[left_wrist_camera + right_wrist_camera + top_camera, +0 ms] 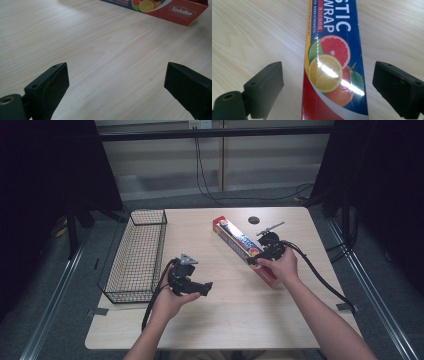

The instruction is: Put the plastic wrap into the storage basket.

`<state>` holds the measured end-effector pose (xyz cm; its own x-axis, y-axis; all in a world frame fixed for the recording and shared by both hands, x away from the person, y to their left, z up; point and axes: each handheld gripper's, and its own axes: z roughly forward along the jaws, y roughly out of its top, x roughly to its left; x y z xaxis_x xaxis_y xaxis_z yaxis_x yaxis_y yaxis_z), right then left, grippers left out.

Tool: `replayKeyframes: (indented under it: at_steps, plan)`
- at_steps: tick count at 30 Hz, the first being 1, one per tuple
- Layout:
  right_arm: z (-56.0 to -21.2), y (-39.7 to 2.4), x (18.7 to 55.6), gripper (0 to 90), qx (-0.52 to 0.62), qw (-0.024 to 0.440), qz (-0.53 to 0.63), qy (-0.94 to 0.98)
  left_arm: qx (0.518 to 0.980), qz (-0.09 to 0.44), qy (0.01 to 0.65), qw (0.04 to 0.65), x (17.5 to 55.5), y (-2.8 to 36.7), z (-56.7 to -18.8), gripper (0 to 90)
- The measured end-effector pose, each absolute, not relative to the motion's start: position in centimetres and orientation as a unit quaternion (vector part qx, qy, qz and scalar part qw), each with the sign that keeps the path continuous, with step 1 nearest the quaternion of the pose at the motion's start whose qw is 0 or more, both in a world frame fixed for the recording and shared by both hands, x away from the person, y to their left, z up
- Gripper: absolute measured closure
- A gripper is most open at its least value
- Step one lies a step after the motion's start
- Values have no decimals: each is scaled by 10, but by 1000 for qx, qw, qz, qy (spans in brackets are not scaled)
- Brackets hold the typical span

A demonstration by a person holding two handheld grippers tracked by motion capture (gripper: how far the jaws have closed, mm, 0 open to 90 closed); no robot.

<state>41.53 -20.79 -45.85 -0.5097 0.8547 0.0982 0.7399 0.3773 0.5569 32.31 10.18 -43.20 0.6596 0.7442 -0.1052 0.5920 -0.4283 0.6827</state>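
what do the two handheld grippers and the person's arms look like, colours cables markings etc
Both are black two-jaw tools. The left gripper carries a grey three-cornered plate on top and trails a black cable. The right gripper trails a thicker black cable. Seen close in each gripper view, the jaws are dark, blocky pads with small screw holes. Both forearms are bare, with no sleeves visible.

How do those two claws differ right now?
The right claw straddles the plastic wrap box, its jaws either side but not touching it; the left claw has only bare table between its jaws. The right sits over the box; the left is apart, near the wire basket. Both are open.
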Motion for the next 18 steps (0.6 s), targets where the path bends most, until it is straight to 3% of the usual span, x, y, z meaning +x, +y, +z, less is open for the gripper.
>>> replayKeyframes:
  at_steps: [11, 18]
  plan:
    - [-463, -208, 419, 136, 486, 106, 261, 827, 840, 104, 399, 354, 323, 101, -434, 59]
    - [-464, -209, 423, 202, 486, 109, 258, 828, 842, 101, 396, 352, 323, 101, -435, 59]
